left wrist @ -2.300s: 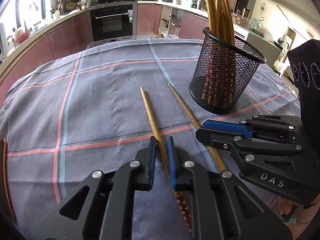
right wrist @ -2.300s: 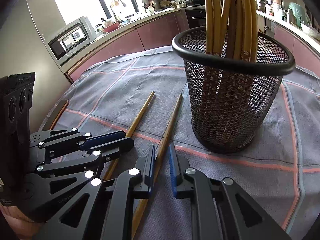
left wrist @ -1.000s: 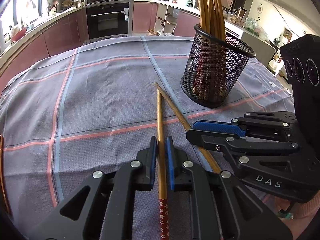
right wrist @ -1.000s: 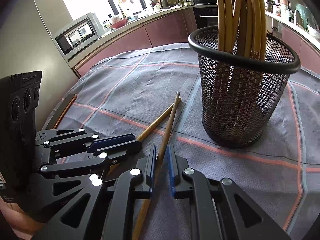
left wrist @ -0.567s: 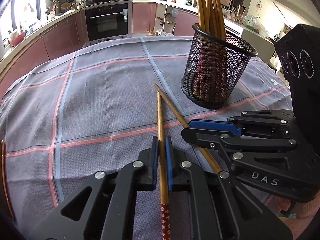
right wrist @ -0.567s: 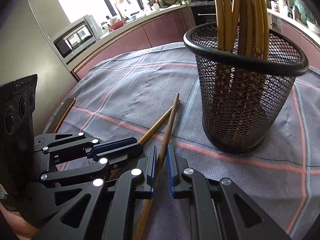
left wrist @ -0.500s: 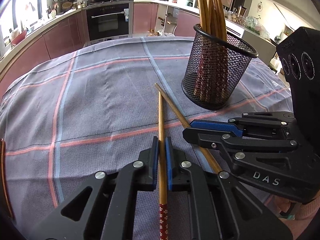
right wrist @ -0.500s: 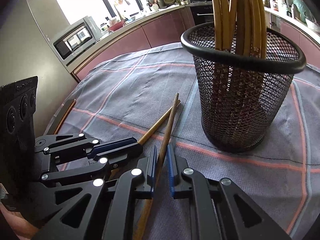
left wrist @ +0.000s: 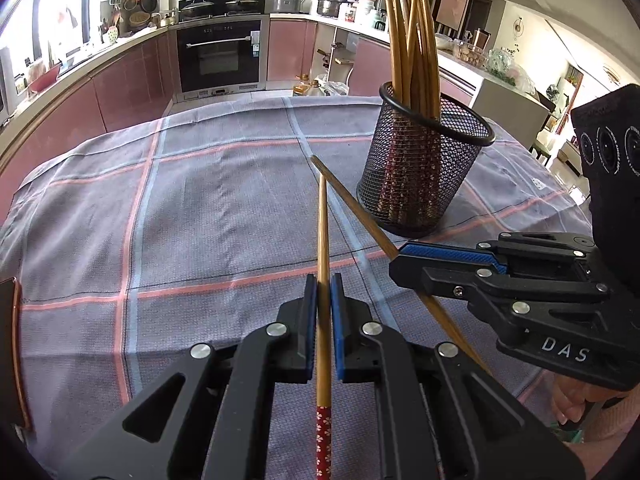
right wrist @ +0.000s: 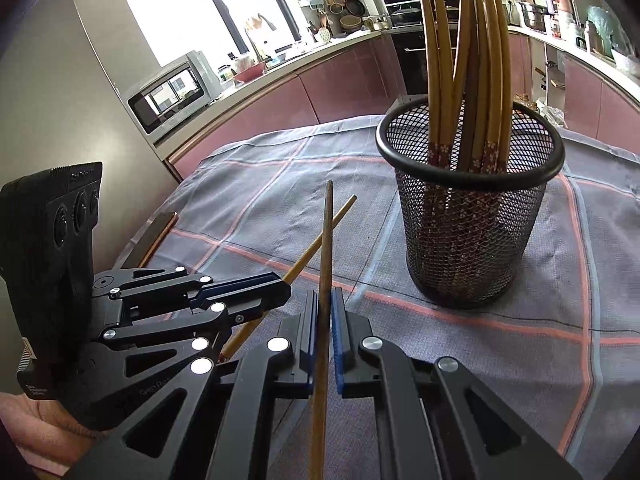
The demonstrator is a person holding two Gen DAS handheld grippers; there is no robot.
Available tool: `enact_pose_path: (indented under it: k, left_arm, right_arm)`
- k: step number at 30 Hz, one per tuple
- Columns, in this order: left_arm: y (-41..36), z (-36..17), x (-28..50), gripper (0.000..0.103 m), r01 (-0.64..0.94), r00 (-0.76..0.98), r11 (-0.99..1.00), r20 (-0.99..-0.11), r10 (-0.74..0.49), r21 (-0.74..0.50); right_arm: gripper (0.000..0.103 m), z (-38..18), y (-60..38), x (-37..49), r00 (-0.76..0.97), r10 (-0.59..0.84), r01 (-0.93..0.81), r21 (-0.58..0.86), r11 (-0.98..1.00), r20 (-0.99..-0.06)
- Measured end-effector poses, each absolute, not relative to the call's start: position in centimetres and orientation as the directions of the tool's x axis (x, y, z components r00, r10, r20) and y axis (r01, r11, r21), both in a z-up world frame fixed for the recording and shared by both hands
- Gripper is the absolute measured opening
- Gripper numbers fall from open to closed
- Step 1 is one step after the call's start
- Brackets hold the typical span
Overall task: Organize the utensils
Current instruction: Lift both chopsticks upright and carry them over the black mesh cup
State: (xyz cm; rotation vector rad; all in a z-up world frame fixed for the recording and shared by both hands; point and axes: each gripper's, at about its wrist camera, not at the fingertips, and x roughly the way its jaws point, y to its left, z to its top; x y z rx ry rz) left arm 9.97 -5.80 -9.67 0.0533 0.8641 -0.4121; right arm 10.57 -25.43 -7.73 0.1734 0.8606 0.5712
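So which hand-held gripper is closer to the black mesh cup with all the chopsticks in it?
Right. The right hand-held gripper sits just in front of the mesh cup, clamping a chopstick. The left hand-held gripper holds another chopstick farther off to the cup's left.

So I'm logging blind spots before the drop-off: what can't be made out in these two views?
- Left wrist view: the right gripper covers the middle of its chopstick.
- Right wrist view: the left gripper covers part of its chopstick.
- Both views: the mesh holder blurs the lower ends of the chopsticks inside; no exact count.
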Motion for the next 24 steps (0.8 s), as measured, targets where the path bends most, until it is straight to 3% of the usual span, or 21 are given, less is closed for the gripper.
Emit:
enact_pose_path:
  k: [24]
  left_arm:
    - [-4.5, -5.3, 7.9, 0.007, 0.440, 0.581, 0.864, -0.655, -0.483, -0.247]
  right_arm:
    - [0.006, -3.3, -28.0, 8.0, 0.607, 0.560, -0.428, 0.362, 0.828, -0.564]
